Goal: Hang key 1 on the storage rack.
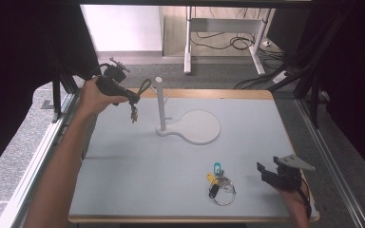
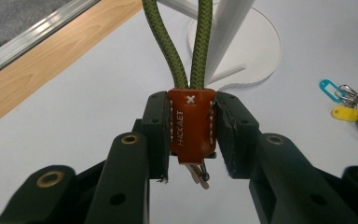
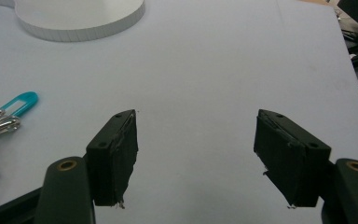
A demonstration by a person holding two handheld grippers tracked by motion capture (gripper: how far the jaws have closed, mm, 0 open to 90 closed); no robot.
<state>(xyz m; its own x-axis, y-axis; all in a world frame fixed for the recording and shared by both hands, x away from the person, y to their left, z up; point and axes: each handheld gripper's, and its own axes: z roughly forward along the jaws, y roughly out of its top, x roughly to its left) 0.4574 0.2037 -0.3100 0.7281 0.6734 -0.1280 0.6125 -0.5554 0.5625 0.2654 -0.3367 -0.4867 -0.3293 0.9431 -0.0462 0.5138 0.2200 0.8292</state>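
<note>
Left gripper (image 2: 192, 135) clamps the brown leather tab of a green rope-loop keychain (image 2: 192, 122); its keys mostly hidden below the jaws. Right gripper (image 3: 196, 156) spread wide, empty, near worktop's right front corner; tagged key bunch (image 3: 0, 122) cut off at frame edge.

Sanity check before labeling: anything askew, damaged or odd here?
Nothing stands out. The left gripper holds the green cord keychain squarely by its leather tab, the right gripper is open, the stand is upright, and the key bunch lies on the table.
</note>
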